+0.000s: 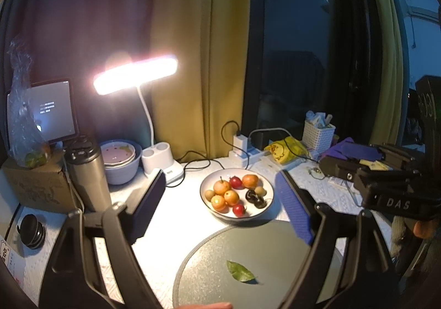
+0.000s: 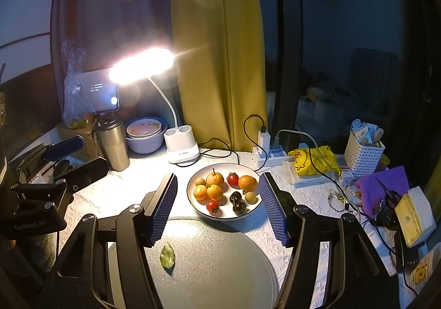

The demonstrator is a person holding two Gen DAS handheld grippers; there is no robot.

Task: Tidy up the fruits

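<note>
A white plate (image 1: 266,204) (image 2: 248,213) holds several fruits: orange kumquats (image 1: 231,196) (image 2: 214,192), red cherry tomatoes (image 1: 238,209) (image 2: 212,206), dark cherries (image 1: 255,197) (image 2: 236,202), small tan longans (image 1: 209,194) (image 2: 250,196) and a brown pear-like fruit (image 1: 222,187) (image 2: 214,178). In front of it lies a round grey tray (image 1: 261,253) (image 2: 220,262) with one green leaf (image 1: 240,271) (image 2: 167,256). My left gripper (image 1: 220,207) is open and empty, above the tray, short of the plate. My right gripper (image 2: 217,207) is open and empty, its fingers framing the plate from above.
A lit desk lamp (image 1: 135,75) (image 2: 142,64) stands at the back beside stacked bowls (image 1: 121,160) (image 2: 144,133) and a steel tumbler (image 1: 86,171) (image 2: 113,140). A power strip with cables (image 2: 271,154), a yellow bag (image 2: 314,161), a white basket (image 2: 363,153) and purple cloth (image 2: 386,187) crowd the right.
</note>
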